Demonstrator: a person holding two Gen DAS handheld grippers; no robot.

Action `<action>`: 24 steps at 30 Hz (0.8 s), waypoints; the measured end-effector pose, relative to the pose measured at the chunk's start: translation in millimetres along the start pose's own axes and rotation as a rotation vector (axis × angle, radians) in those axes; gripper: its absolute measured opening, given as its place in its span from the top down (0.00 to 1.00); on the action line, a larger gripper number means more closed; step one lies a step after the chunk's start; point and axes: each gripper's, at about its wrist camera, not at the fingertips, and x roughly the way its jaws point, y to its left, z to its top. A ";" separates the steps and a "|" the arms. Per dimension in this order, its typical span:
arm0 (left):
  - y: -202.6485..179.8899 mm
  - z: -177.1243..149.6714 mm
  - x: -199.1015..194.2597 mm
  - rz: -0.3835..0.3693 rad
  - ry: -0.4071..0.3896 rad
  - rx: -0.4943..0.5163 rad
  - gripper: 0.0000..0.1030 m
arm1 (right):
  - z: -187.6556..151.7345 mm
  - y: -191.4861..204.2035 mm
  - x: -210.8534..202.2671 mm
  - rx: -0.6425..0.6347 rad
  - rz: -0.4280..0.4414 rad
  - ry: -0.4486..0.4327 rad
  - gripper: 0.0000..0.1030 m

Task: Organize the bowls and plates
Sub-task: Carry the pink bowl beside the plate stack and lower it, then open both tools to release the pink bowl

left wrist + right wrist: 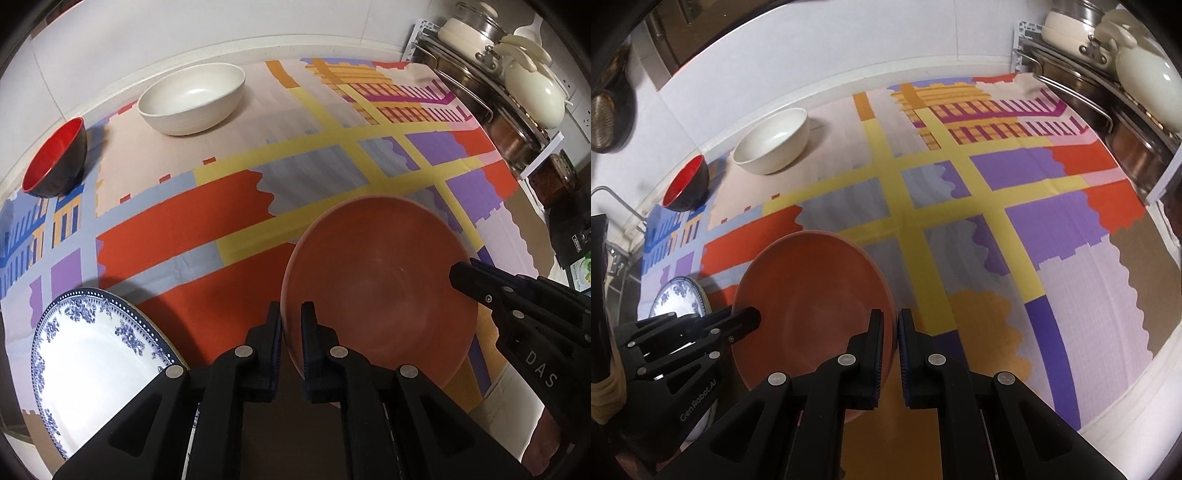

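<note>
A terracotta plate (376, 280) (812, 295) is gripped on opposite rims over the patterned cloth (229, 206). My left gripper (291, 321) is shut on its left rim, and its fingers also show at the plate's edge in the right wrist view. My right gripper (895, 328) is shut on the right rim. A blue-and-white plate (96, 362) (677, 299) lies on the cloth just left of it. Far back left stand a white bowl (192, 98) (772, 142) and a red-lined black bowl (55, 158) (687, 184).
A rack of steel pots and cream lids (509, 96) (1126, 85) stands at the back right. A white wall borders the counter behind the bowls. The cloth's right half (1052, 240) has nothing on it. A metal rail (617, 206) is at the far left.
</note>
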 end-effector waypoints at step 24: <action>6.8 8.9 -21.9 0.054 -0.098 -0.001 0.55 | 0.9 -0.7 0.2 -0.013 0.011 -0.004 0.73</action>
